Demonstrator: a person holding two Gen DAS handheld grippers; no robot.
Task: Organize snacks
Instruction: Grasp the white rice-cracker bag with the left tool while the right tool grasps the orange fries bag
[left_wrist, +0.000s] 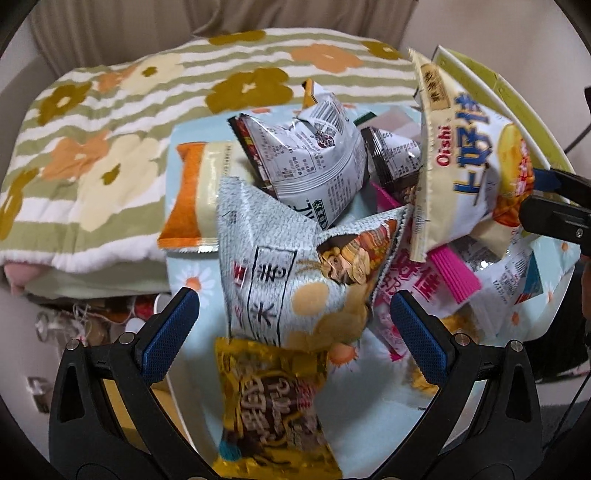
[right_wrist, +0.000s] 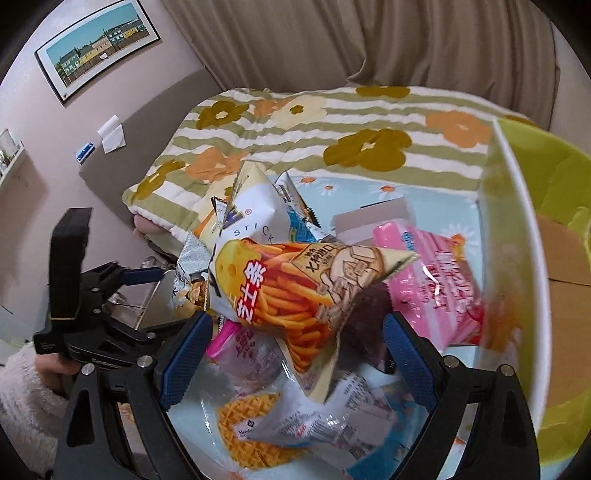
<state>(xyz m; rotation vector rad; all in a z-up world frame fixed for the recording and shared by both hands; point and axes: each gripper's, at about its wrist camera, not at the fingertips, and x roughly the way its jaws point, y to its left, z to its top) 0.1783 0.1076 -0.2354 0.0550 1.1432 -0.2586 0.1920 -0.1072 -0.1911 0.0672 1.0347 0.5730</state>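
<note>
The left hand-held gripper (left_wrist: 295, 314) and right hand-held gripper (right_wrist: 299, 347) both gape wide, gripping nothing, above the snack heap (left_wrist: 314, 221) on a daisy-print cloth (left_wrist: 192, 273). Legible print is scarce — "Oishi" on a white-and-yellow bag (left_wrist: 469, 155), "STICK" on the cheese-stick packet (right_wrist: 280, 280).

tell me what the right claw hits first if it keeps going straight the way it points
Probably the fries bag: it sits on top of the snack pile, right between the open right claw fingers. Depth is hard to judge in this view.

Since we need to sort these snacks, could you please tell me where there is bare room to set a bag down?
Free: the light-blue daisy cloth behind the pile, between the flowered blanket and the green bin. Crowded: the middle, where the cheese-stick bag and pink bag lie heaped.
</note>
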